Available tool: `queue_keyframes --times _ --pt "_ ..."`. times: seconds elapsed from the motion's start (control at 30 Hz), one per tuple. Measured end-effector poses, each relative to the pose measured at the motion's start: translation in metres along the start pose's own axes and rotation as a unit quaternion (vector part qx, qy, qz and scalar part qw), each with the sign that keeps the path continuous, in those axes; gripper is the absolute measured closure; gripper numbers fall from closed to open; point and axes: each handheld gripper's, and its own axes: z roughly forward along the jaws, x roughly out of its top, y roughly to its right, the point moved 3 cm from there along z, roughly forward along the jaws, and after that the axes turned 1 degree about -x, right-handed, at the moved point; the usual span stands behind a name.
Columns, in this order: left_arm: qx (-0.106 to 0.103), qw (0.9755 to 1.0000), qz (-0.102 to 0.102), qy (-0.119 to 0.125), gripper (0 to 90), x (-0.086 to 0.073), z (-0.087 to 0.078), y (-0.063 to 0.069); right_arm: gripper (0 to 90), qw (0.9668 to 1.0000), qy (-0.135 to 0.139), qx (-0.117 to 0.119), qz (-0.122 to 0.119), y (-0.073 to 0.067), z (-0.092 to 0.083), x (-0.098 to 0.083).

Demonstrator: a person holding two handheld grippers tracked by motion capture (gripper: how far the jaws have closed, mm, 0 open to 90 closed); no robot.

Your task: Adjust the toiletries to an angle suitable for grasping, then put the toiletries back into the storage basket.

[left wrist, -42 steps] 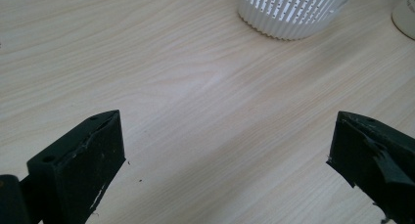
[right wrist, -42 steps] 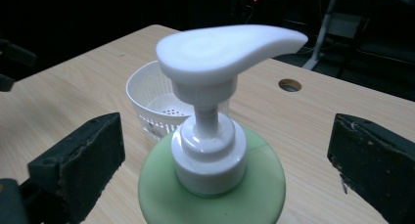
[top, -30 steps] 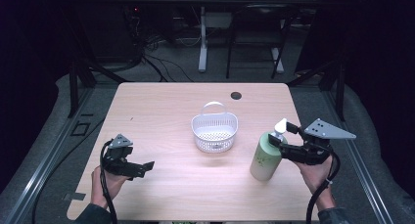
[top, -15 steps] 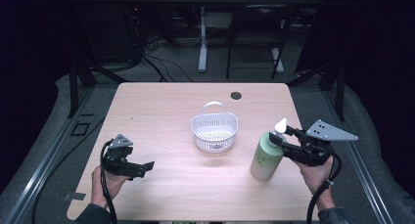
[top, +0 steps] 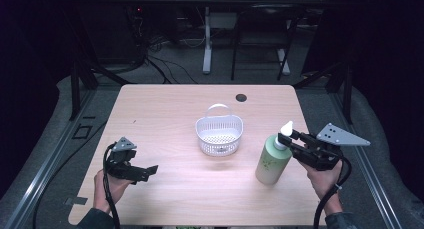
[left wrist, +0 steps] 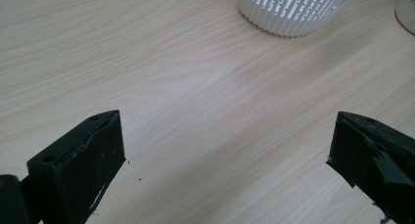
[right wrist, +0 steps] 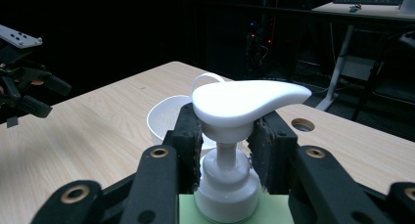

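Basket (top: 219, 134) mid-table | pump bottle (top: 272, 161) right, gripper (top: 291, 141) clamping its neck

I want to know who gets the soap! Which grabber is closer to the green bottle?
The right gripper: its jaws have just been closing on the green bottle at its white pump neck. The left gripper hovers open far across the table, past the white basket.

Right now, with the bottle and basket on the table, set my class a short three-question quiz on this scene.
1. True or false: the left gripper has its jaws shut on the basket.
2. Which part of the pump bottle do the right gripper's jaws clamp: A the green body, B the white pump neck?
3. What stands between the two grippers on the table?

Key: 1 false; 2 B; 3 the white basket.
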Motion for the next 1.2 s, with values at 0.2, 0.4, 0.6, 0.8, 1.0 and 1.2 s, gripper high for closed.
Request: queue_keyframes --times 0.2,0.4,0.6,0.8,1.0,1.2 --pt "0.001 1.0000 0.001 -0.002 0.0 -0.0001 0.0004 -0.0004 67.7 1.0000 0.006 -0.002 -0.003 0.0006 0.0001 -0.0013" --pt "0.002 1.0000 0.003 -0.003 0.0 -0.0001 0.0005 -0.0008 68.2 0.9999 0.008 -0.003 -0.007 -0.0002 -0.0001 -0.0015" --pt "0.002 1.0000 0.002 -0.002 0.0 -0.0003 0.0003 -0.0004 68.3 0.9999 0.008 -0.007 -0.012 -0.0007 -0.0004 -0.0015" --pt "0.002 1.0000 0.003 -0.002 0.0 -0.0002 0.0007 -0.0001 68.3 0.9999 0.007 -0.005 -0.014 -0.0019 0.0002 -0.0010" --pt "0.004 1.0000 0.004 0.000 0.0 0.0000 -0.0004 -0.0005 68.2 0.9998 0.008 -0.007 -0.015 -0.0028 -0.0007 0.0012" --pt "0.005 1.0000 0.002 0.000 0.0 -0.0001 -0.0003 -0.0001 68.2 0.9998 0.015 -0.007 -0.012 -0.0010 -0.0028 0.0040"
